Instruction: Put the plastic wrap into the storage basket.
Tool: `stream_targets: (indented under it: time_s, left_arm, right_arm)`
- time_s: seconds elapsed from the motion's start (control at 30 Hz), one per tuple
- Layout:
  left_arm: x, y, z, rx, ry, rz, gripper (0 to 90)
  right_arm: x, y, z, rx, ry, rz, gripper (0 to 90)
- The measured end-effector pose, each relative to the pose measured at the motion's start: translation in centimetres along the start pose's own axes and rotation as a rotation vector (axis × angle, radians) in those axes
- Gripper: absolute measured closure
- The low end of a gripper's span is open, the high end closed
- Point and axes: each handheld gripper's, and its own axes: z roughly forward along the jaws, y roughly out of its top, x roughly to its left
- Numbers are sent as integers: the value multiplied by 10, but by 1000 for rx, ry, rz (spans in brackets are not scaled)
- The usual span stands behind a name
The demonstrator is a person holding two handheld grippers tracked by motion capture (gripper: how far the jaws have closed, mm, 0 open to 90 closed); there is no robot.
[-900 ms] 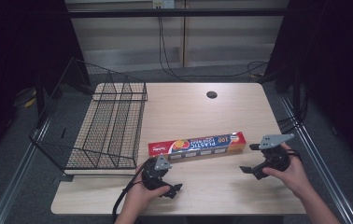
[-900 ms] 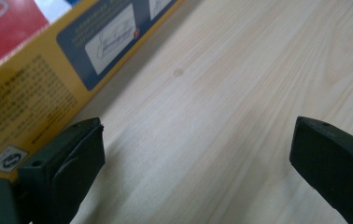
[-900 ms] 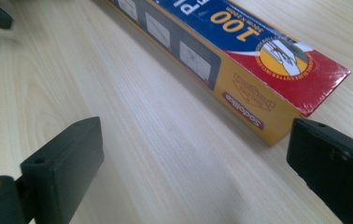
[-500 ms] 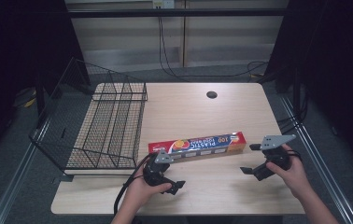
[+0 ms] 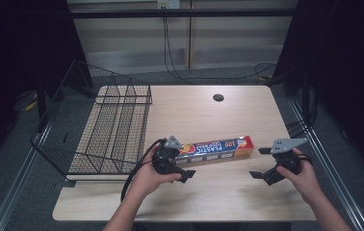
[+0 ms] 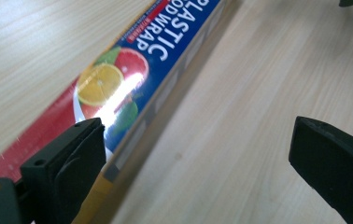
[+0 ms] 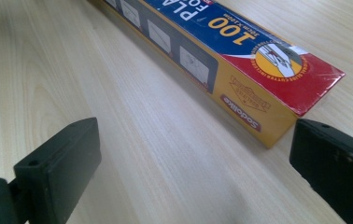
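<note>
A long plastic food wrap box (image 5: 216, 149), blue with red ends and yellow sides, lies flat across the middle of the wooden table (image 5: 209, 202). My left gripper (image 5: 182, 161) is open at the box's left end. In the left gripper view the box (image 6: 132, 70) runs along the left jaw, with bare wood between the open jaws of the left gripper (image 6: 198, 158). My right gripper (image 5: 259, 162) stands open just right of the box's other end. In the right gripper view the right gripper (image 7: 193, 158) holds nothing, and the box's red end (image 7: 258, 65) lies ahead near the right jaw.
A black wire basket (image 5: 112, 130) takes up the table's left side, its rim close to my left hand. A dark round cable hole (image 5: 218, 97) sits at the back of the table. Cables hang behind the table's far edge.
My left hand has moved forward, bringing its gripper up to the box's left end. The right hand has stayed where it was. The box has not moved.
</note>
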Motion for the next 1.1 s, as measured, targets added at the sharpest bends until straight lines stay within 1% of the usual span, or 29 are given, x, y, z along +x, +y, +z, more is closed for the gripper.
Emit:
stream_targets:
  time_s: [0.03,0.07,0.1,0.13,0.23,0.27,0.3,0.37,0.4,0.43,0.5,0.53,0.57,0.63,0.67,0.7,0.73,0.77,0.8,0.9,0.97,1.0,1.03,1.07,1.1]
  left_arm:
    - [3,8,1,10,6,4,42]
    - [3,8,1,10,6,4,44]
    - [7,14,4,-5,3,-8,44]
    - [9,17,5,-7,-3,-13,45]
    - [11,21,9,-5,-4,-10,46]
    - [12,23,11,1,8,-12,50]
    - [15,27,15,-7,5,-10,48]
    - [16,28,17,-7,10,-11,49]
    - [18,30,20,-4,4,-13,49]
    - [20,32,23,17,2,-7,44]
    - [22,35,28,33,1,-5,41]
    - [23,39,33,26,-3,-19,43]
    - [23,39,33,26,-3,-19,41]
    - [25,42,37,35,-15,-10,40]
    - [25,44,39,32,-14,-8,40]
    - [26,45,41,33,-12,5,39]
    - [27,46,45,38,-26,-4,37]
    - [27,47,47,37,-26,-14,31]
    - [27,47,47,37,-26,-14,30]
    - [26,53,55,57,-43,3,31]
    - [26,55,57,57,-42,-1,30]
    - [26,56,59,59,-50,-8,32]
    - [27,59,62,78,-47,5,37]
    - [27,59,62,78,-47,5,37]
    - [27,61,66,80,-51,8,38]
  right_arm:
    - [-1,-1,0,0,0,1,22]
    - [-1,-1,0,0,0,1,22]
    - [-1,-2,0,4,0,4,22]
    - [-1,-2,0,3,-2,5,22]
    - [-1,-2,0,3,1,1,22]
    - [-1,-1,0,1,6,2,22]
    - [0,-1,0,-2,7,-5,22]
    - [0,0,0,0,10,-7,22]
    - [0,0,0,0,10,-7,22]
    - [0,0,1,1,10,-10,22]
    - [0,0,0,3,13,-6,23]
    - [0,0,0,3,12,-7,22]
    - [0,0,0,3,12,-7,22]
    - [0,0,1,0,12,-5,22]
    - [0,0,1,0,12,-5,22]
    - [0,0,1,2,15,-9,22]
    - [0,0,1,1,14,-10,23]
    - [0,0,1,1,14,-11,22]
    - [0,0,1,1,14,-11,22]
    - [0,0,0,0,14,-6,22]
    - [-1,0,0,0,13,-6,22]
    - [-1,0,0,-1,9,-10,22]
    - [-1,0,0,-1,8,-8,22]
    - [-1,0,0,-2,8,-7,22]
    - [-1,0,0,-1,8,-8,22]
